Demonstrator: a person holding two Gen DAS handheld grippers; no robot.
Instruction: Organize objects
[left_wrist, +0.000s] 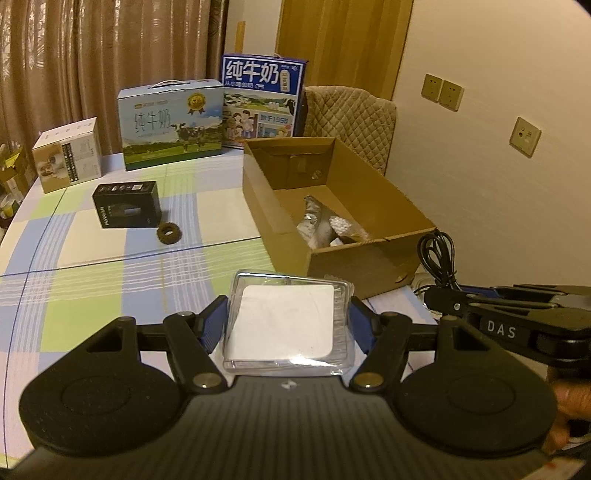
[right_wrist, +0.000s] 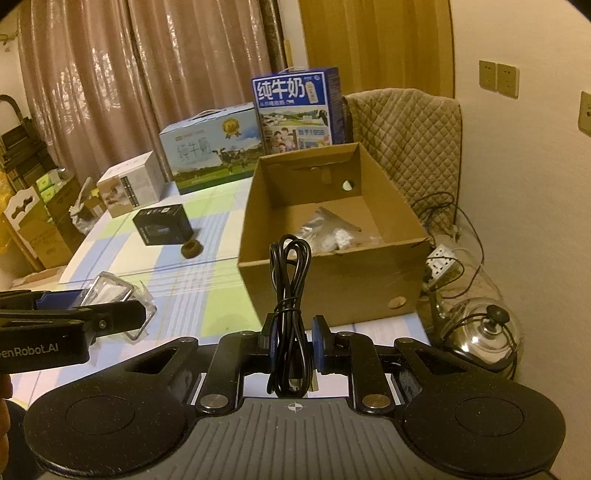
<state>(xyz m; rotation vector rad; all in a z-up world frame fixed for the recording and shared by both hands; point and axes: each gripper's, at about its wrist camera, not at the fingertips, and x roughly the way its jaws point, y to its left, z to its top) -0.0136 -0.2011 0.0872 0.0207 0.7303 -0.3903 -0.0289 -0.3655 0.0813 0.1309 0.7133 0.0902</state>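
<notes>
The left gripper (left_wrist: 288, 325) is clamped on a clear case (left_wrist: 286, 325) with a white pad inside, its blue pads (left_wrist: 214, 325) pressing the case's two sides, held above the near part of the table (left_wrist: 110, 258). The right gripper (right_wrist: 291, 343) has its jaws narrowed on a bundled black cable (right_wrist: 290, 314), whose loop stands up ahead of the fingers.

Just beyond both, at the table's right edge, sits an open carton (left_wrist: 288, 240) that already holds a foil bag (left_wrist: 314, 221) and some white bits. Both loads look to be in transit toward it, so I judge the step to be the carry before dropping. The next move calls for bringing each gripper over the carton's near wall, one after the other so they do not collide, then opening.

A black box (left_wrist: 125, 208) and a brown ring (left_wrist: 168, 233) lie near the table's middle, probably yet to be sorted; milk boxes (left_wrist: 171, 125) line the far edge.

Only the right view shows the kettle (right_wrist: 484, 332) and power strip (right_wrist: 441, 260) beyond the right edge, and the case from the side.
</notes>
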